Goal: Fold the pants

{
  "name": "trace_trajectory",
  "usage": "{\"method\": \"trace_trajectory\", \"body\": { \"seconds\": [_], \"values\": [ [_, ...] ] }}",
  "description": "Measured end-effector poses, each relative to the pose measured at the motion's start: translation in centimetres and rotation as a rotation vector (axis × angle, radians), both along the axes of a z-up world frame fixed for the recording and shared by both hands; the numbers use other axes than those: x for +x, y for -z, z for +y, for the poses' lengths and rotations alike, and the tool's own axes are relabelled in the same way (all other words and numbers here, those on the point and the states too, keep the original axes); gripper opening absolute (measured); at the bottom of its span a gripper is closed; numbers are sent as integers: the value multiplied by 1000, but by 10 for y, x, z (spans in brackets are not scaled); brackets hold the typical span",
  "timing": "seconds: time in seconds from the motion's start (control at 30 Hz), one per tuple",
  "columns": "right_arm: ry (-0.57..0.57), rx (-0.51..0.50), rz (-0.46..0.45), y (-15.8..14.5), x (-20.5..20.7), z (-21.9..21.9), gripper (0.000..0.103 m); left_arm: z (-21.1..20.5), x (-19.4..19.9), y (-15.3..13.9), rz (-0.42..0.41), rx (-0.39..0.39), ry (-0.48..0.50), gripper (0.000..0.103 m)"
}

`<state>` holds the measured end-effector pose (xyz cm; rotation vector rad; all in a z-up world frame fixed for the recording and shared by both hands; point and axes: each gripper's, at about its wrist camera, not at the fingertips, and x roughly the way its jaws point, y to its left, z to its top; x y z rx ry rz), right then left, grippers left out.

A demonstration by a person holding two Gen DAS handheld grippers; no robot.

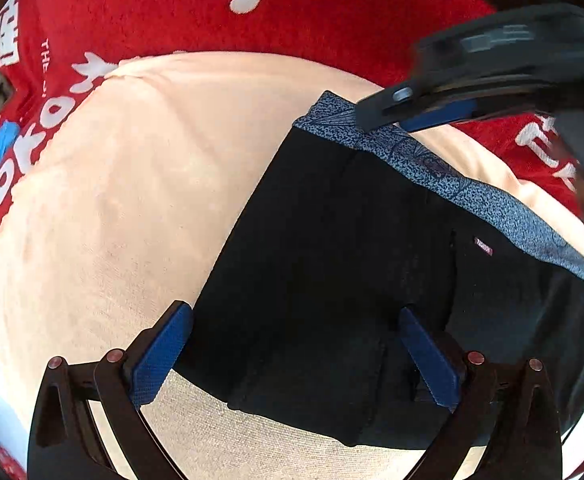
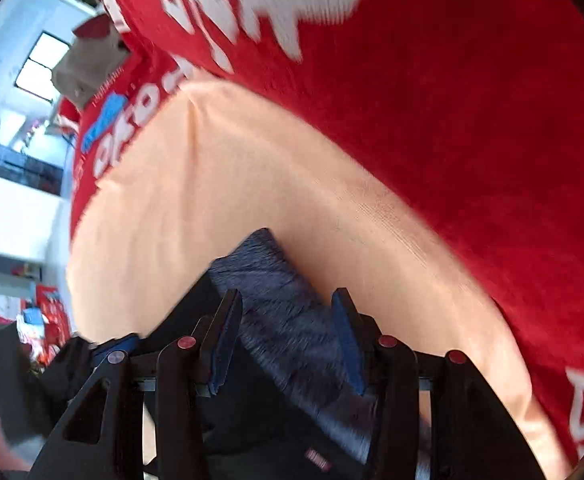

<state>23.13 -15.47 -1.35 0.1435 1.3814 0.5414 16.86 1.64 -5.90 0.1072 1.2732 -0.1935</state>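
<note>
Black pants (image 1: 332, 264) with a blue-grey patterned waistband (image 1: 432, 168) lie folded on a peach cloth (image 1: 131, 200). My left gripper (image 1: 292, 340) is open, its blue pads astride the near edge of the pants, just above them. My right gripper (image 1: 388, 120) comes in from the upper right at the far end of the waistband. In the right wrist view my right gripper (image 2: 287, 308) is open with the waistband (image 2: 283, 320) between its fingers; the view is blurred. The black fabric (image 2: 251, 432) lies below.
The peach cloth lies on a red blanket (image 1: 292, 20) with white lettering. A room with a window (image 2: 39, 64) and a counter shows at the left of the right wrist view.
</note>
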Motion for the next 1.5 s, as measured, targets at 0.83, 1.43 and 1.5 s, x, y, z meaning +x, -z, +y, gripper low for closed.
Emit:
{"method": "trace_trajectory", "body": {
  "seconds": [0.83, 1.43, 1.5],
  "values": [
    [226, -33, -95, -64, -108, -80, 53, -25, -26, -37, -29, 36, 64, 103],
    [1195, -74, 39, -53, -452, -402, 53, -320, -167, -47, 27, 22, 563, 103],
    [1362, -86, 44, -48, -494, -444, 53, -351, -176, -44, 23, 23, 579, 103]
  ]
}}
